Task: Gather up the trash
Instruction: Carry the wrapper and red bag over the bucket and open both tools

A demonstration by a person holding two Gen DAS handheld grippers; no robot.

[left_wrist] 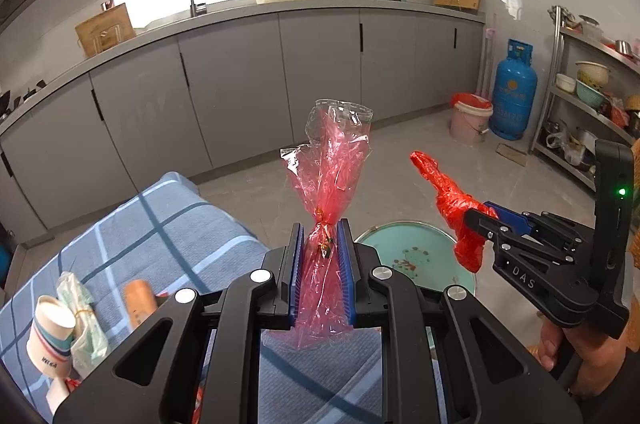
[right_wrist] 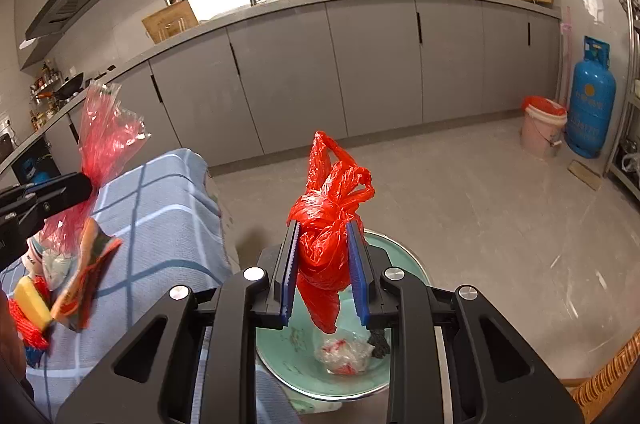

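Note:
My left gripper is shut on a pink cellophane wrapper tied with a thin band; the wrapper stands up between the blue pads. The same wrapper shows at the left of the right wrist view, held over the blue checked cloth. My right gripper is shut on a crumpled red plastic bag, which hangs above a green basin holding a clear crumpled wrapper. In the left wrist view the right gripper and red bag sit right of the basin.
On the checked cloth lie a paper cup, a pale green bag, a yellow sponge and other scraps. Grey cabinets run along the back. A pink bucket and blue gas cylinder stand at the right.

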